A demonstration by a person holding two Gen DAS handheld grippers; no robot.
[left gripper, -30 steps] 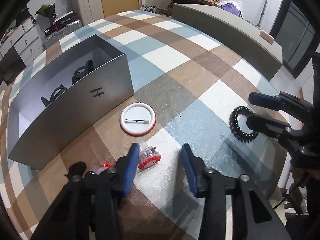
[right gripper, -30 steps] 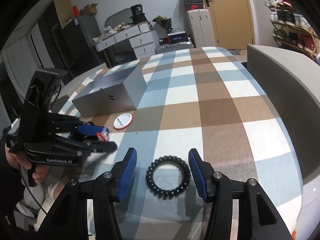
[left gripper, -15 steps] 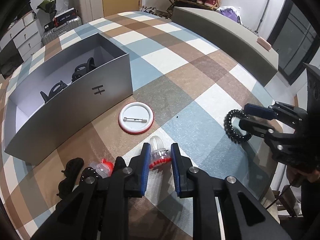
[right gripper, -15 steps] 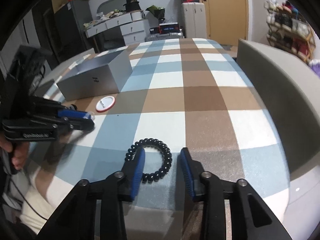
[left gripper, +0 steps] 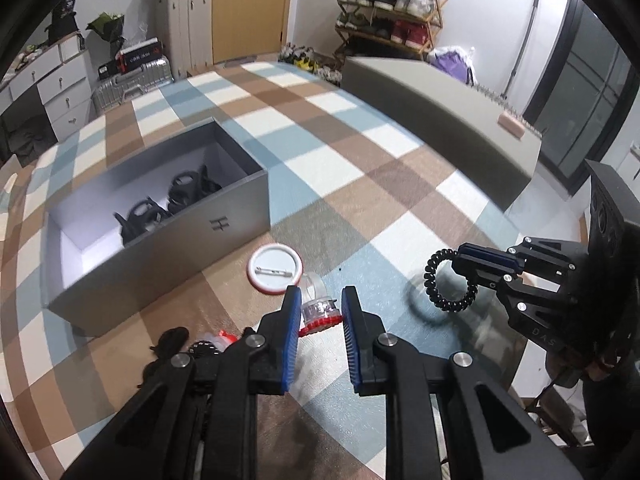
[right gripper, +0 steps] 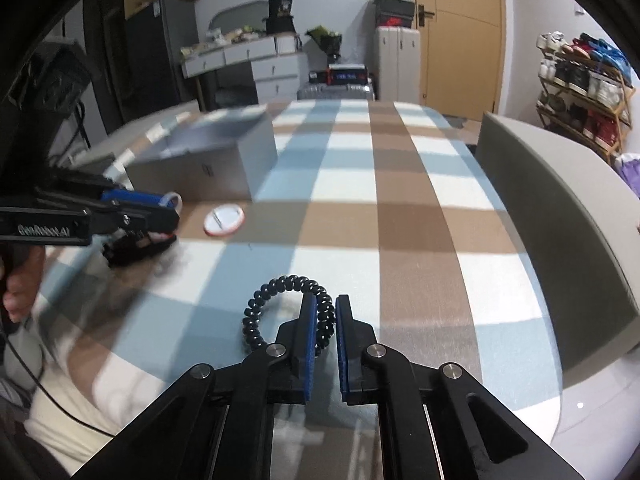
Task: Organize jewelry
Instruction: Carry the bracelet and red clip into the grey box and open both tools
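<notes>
My left gripper [left gripper: 320, 300] is shut on a clear ring with a red toothed base [left gripper: 318, 312] and holds it above the checked tablecloth [left gripper: 360, 152]. My right gripper [right gripper: 322, 312] is shut on a black spiral hair tie [right gripper: 256, 312], lifted off the table; it also shows in the left wrist view [left gripper: 440, 280]. The open grey box [left gripper: 224, 220] at the left holds black hair clips [left gripper: 180, 192]. A white round pin badge with a red rim [left gripper: 276, 268] lies face down in front of the box.
Small black and red items [left gripper: 188, 344] lie on the cloth beside my left gripper. A long grey box lid or bench [left gripper: 440, 120] runs along the right side. The table edge is close to the front right.
Both grippers have lifted their items off the table. The right gripper has closed tighter on the hair tie. The left gripper has risen with the ring.
</notes>
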